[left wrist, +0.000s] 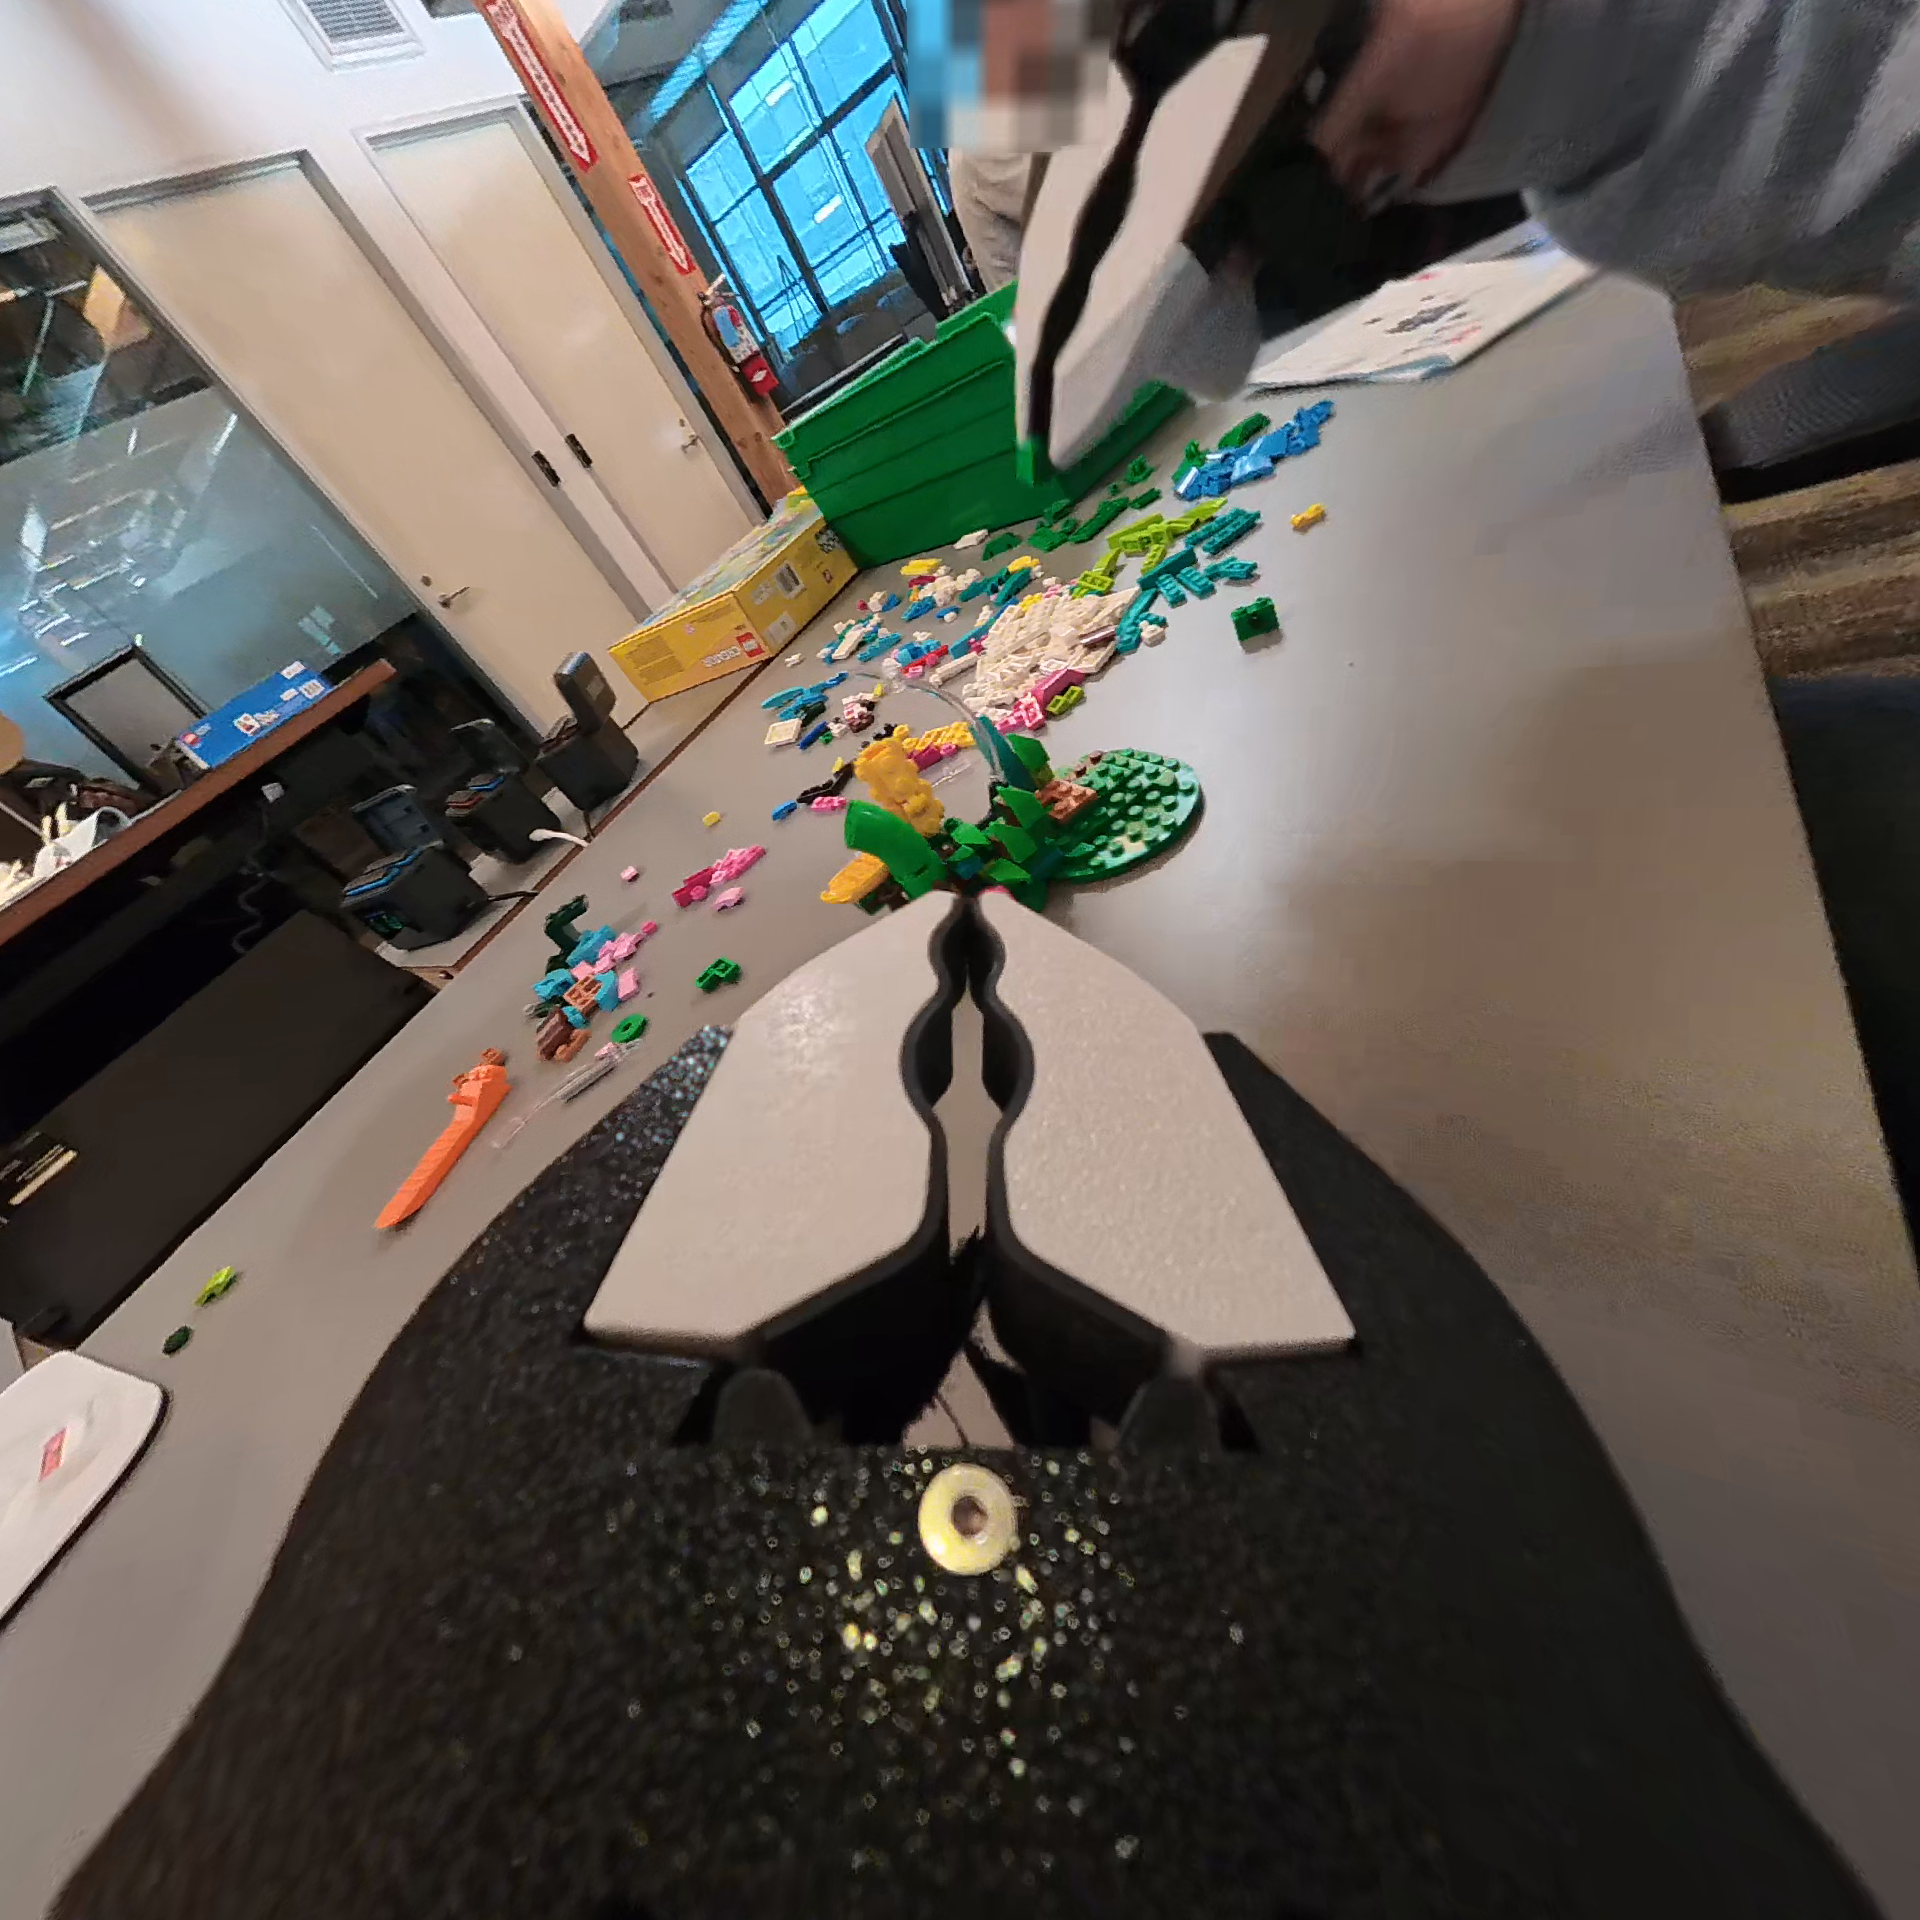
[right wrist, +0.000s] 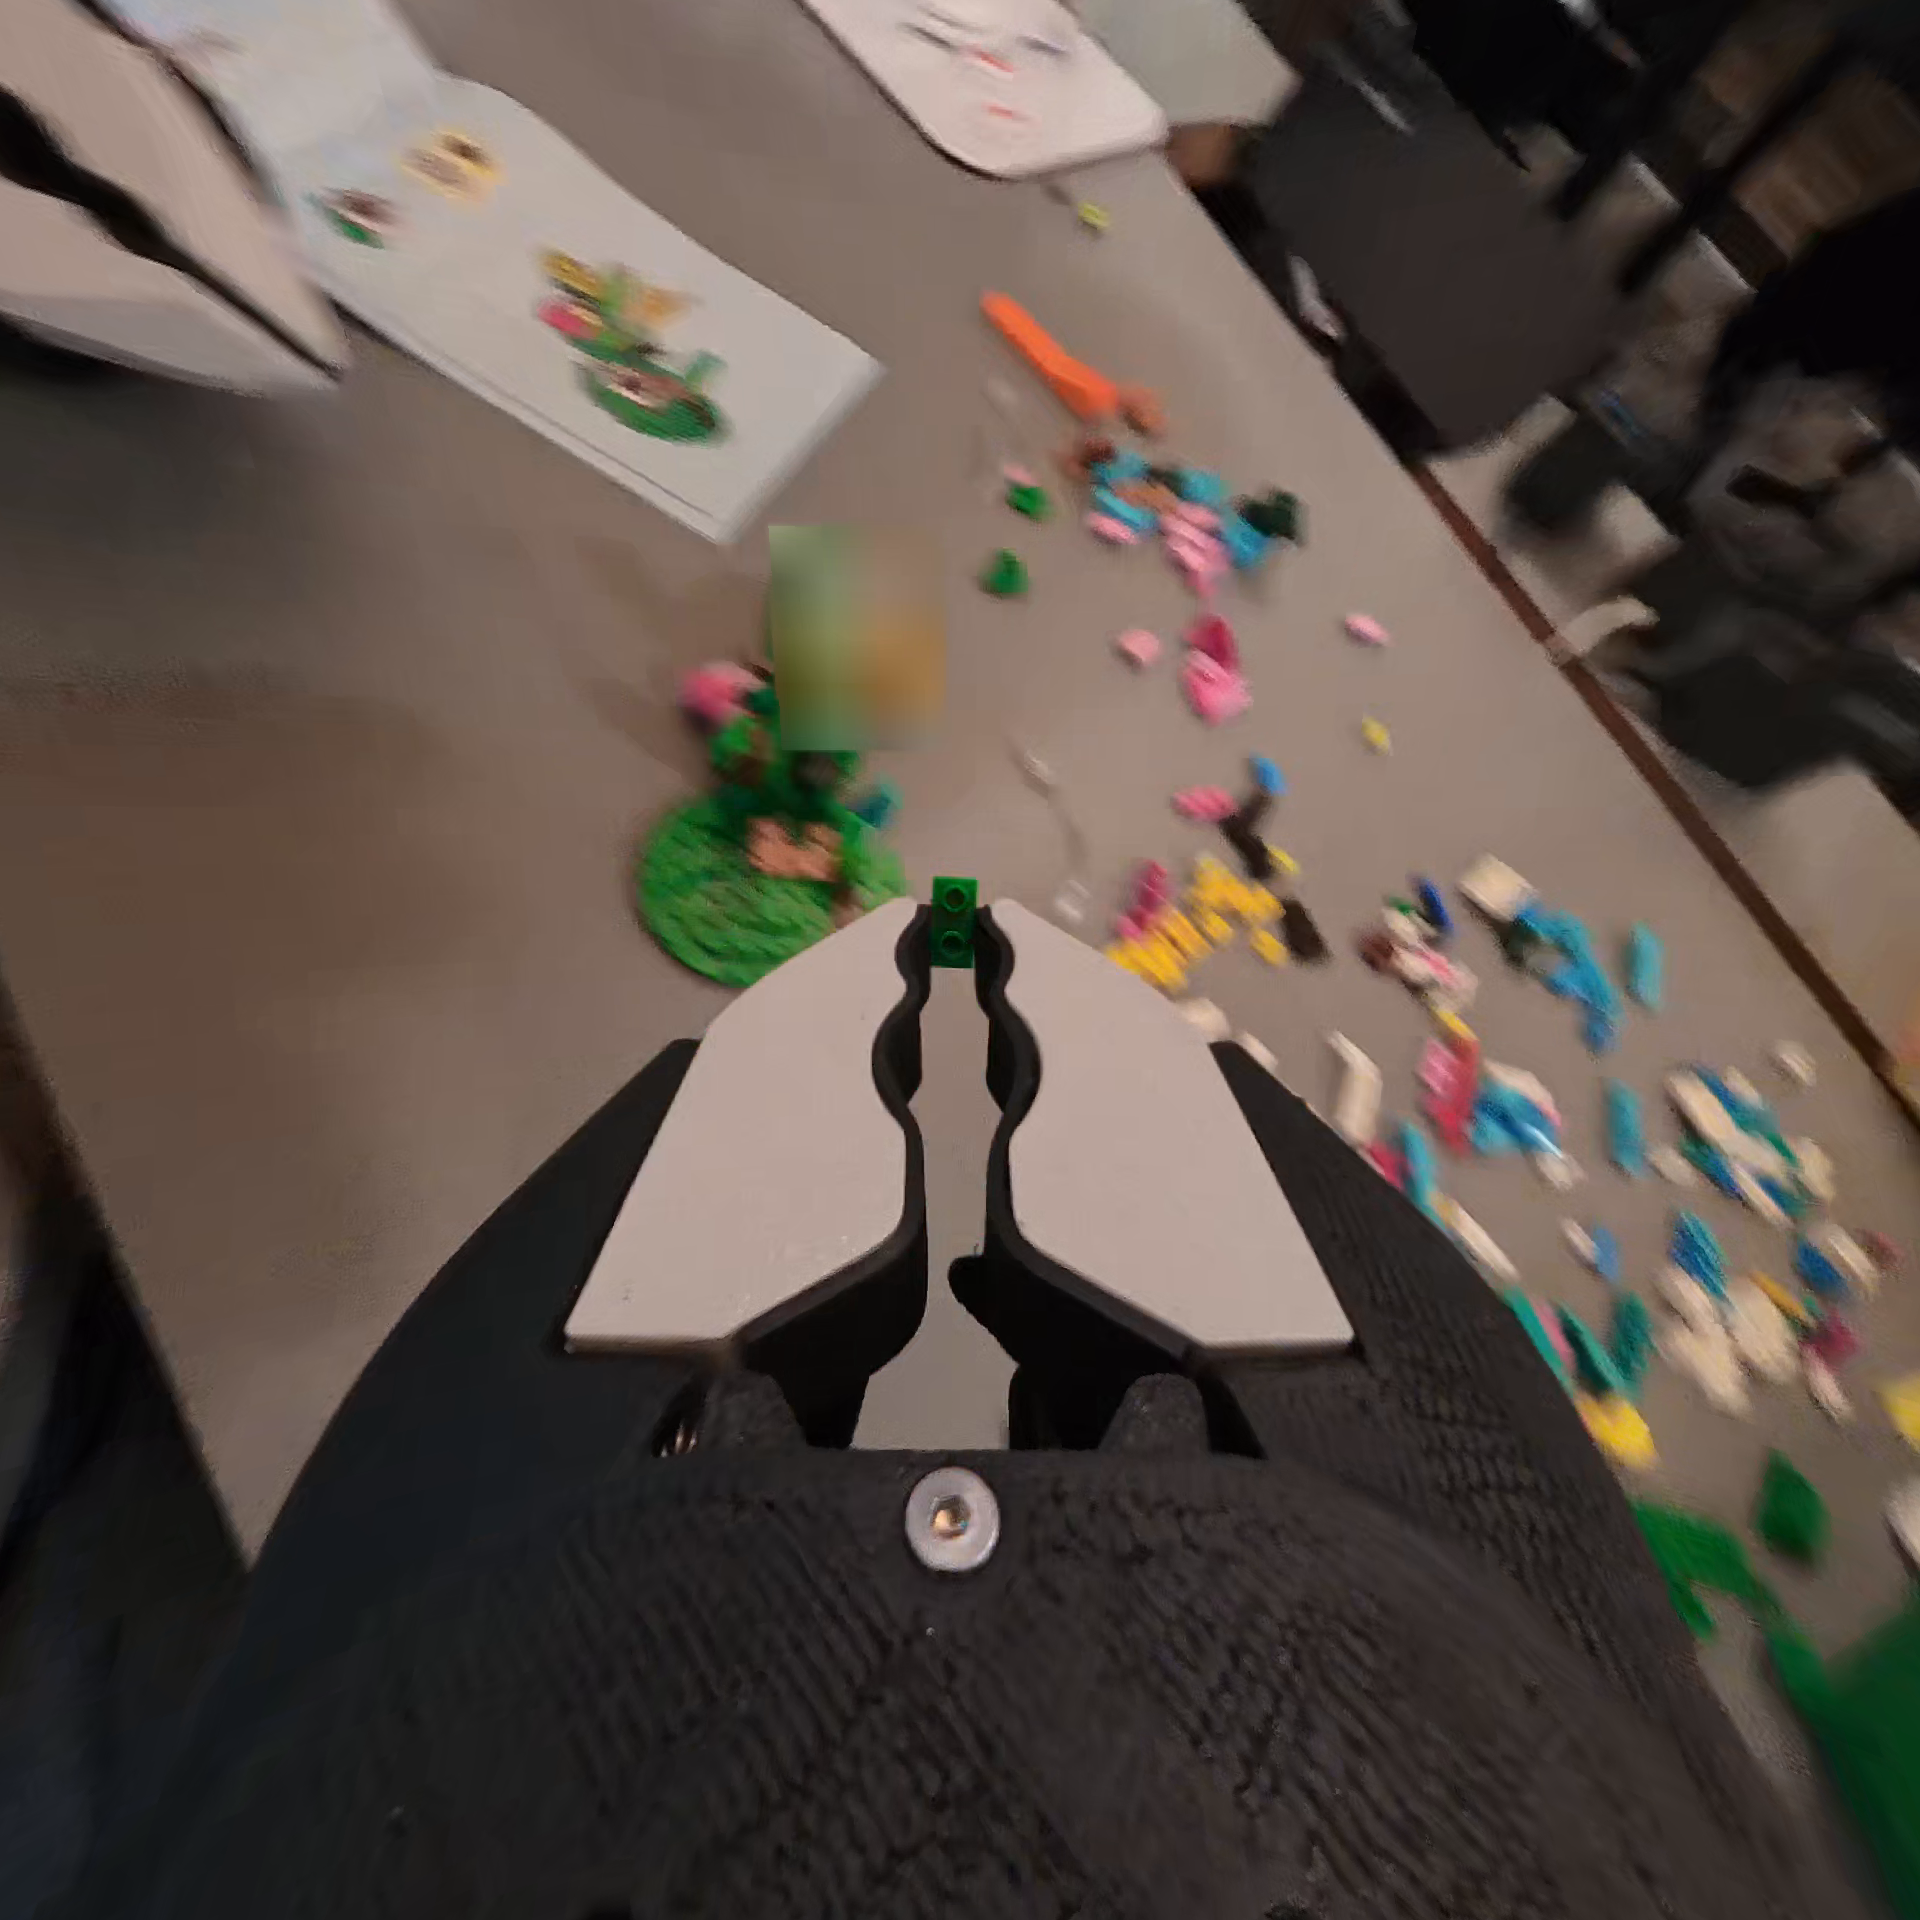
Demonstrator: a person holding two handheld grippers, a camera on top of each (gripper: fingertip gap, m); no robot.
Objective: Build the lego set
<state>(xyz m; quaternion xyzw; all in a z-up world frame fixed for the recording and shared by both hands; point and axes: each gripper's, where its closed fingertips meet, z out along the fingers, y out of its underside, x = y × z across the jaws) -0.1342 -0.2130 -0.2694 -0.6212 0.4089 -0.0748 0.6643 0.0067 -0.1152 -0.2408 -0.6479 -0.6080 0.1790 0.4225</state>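
Green plastic two-stud brick (right wrist: 954, 923) sits pinched between my right gripper (right wrist: 954, 914) pads, held in the air just short of the round green studded baseplate (right wrist: 717, 914) with its partly built leafy model. My left gripper (left wrist: 966, 909) has its fingers pressed together on nothing, tips just beside that model (left wrist: 966, 831). Much stays unbuilt: loose coloured bricks (left wrist: 1039, 623) lie scattered across the grey table (left wrist: 1455, 935). An open instruction booklet (right wrist: 582, 312), orange brick separator (left wrist: 447, 1143), green bin (left wrist: 914, 457) and yellow box (left wrist: 727, 613) lie around.
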